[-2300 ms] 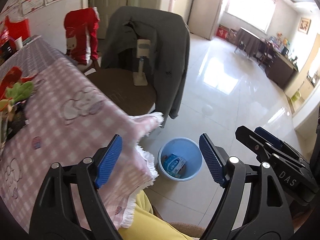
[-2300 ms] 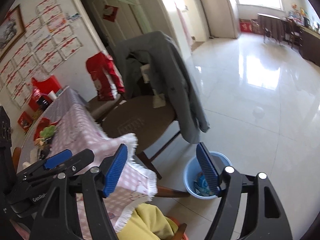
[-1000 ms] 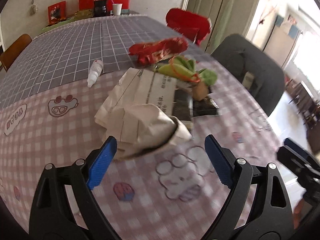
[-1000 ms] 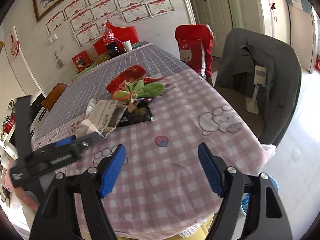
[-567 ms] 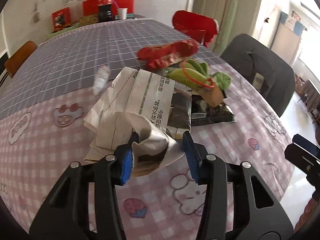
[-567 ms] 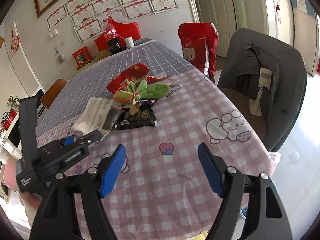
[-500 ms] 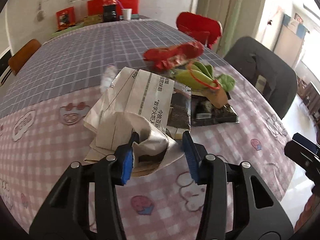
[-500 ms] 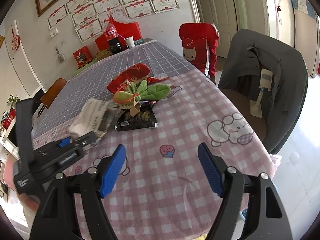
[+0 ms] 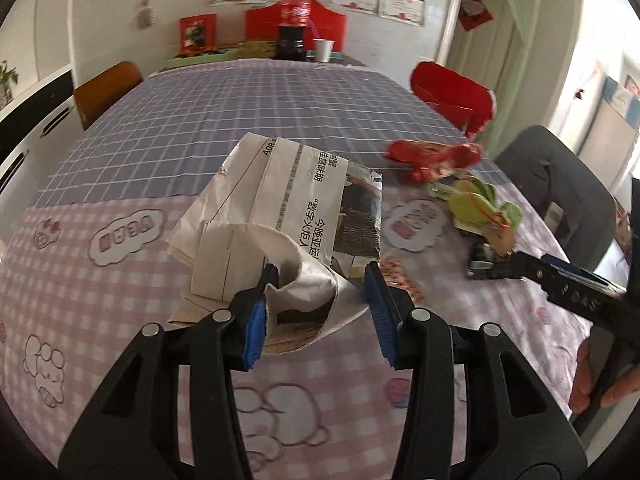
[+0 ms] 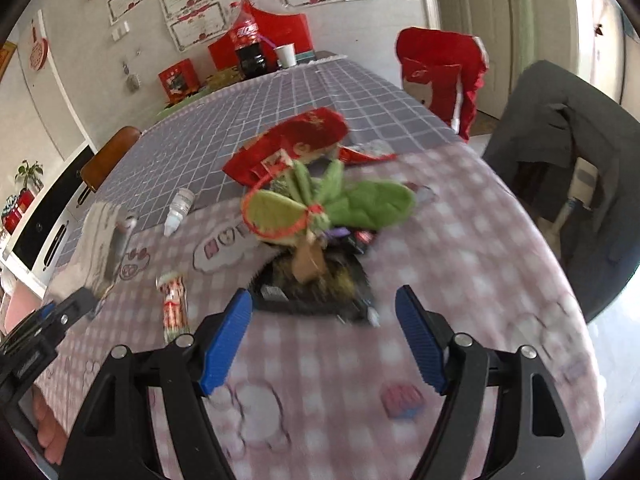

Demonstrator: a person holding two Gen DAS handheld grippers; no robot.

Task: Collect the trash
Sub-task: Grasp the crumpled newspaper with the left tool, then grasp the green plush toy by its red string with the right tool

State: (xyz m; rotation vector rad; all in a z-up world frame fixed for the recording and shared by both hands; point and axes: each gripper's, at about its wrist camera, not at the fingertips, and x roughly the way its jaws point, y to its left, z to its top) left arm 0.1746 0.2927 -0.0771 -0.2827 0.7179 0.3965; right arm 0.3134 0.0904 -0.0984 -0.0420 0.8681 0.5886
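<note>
The left tongs (image 9: 318,312) clamp a crumpled newspaper (image 9: 280,224) above the bench (image 9: 120,360). The right tongs (image 10: 324,336) gape wide and empty just before a black wrapper (image 10: 316,280); beyond lie green leaves (image 10: 340,200) and a red bag (image 10: 292,140).

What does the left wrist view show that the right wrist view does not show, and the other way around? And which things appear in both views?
Only the left wrist view: the left hand-held gripper shut on the crumpled newspaper, its print readable.

Only the right wrist view: the open right hand-held gripper aimed at the black wrapper, a small white bottle and a small striped wrapper.

Both: the pink checked tablecloth, green plush leaves, red bag, cola bottle.
</note>
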